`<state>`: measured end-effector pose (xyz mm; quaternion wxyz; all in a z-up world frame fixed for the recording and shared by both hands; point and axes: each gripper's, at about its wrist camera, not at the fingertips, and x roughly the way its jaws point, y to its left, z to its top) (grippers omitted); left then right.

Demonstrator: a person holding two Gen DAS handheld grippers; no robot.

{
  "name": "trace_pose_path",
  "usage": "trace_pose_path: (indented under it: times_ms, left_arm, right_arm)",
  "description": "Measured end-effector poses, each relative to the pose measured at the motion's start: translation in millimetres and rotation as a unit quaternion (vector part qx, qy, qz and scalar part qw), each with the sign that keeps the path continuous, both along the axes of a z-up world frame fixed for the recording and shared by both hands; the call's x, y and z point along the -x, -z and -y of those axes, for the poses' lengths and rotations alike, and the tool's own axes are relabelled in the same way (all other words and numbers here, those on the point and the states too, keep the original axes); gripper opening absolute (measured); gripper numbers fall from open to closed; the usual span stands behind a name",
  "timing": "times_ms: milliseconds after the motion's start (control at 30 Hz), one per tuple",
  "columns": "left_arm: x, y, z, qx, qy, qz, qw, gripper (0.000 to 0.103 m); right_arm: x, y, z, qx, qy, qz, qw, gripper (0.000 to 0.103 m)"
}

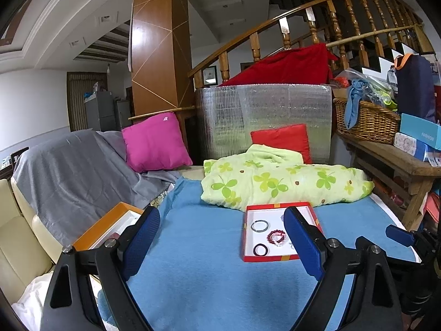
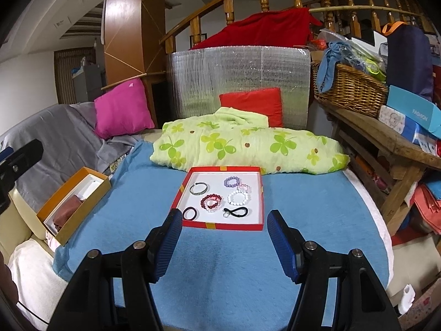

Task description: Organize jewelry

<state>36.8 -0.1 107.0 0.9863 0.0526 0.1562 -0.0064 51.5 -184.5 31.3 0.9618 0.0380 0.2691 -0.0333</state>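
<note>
Right wrist: both claws (image 2: 224,237) (image 1: 222,238) spread, empty; red tray (image 2: 220,224) square-on, orange box (image 2: 69,235) angled.

A green clover-print quilt (image 2: 248,146) is seen bunched on the blue blanket (image 2: 220,262). Behind the quilt a red cushion (image 2: 253,103) is propped against silver foil sheeting (image 2: 237,77); left of it a pink cushion (image 2: 122,111) is set, right of it a wicker basket (image 2: 352,91).

"FASHION" is printed on the blue box (image 2: 416,111).

Left tool (image 1: 222,237) finger hides the red tray's (image 1: 271,258) right side; orange box (image 1: 91,237) partly hidden.
</note>
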Motion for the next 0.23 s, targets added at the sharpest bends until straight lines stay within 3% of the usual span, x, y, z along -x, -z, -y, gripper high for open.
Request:
trace_pose_path:
  times_ms: [233]
  left_arm:
    - [-32.2, 17.8, 4.0, -0.011, -0.007, -0.007, 0.9999, 0.092]
  right_arm:
    - [-29.9, 13.2, 5.0, -0.01, 0.001, -0.013, 1.0, 0.068]
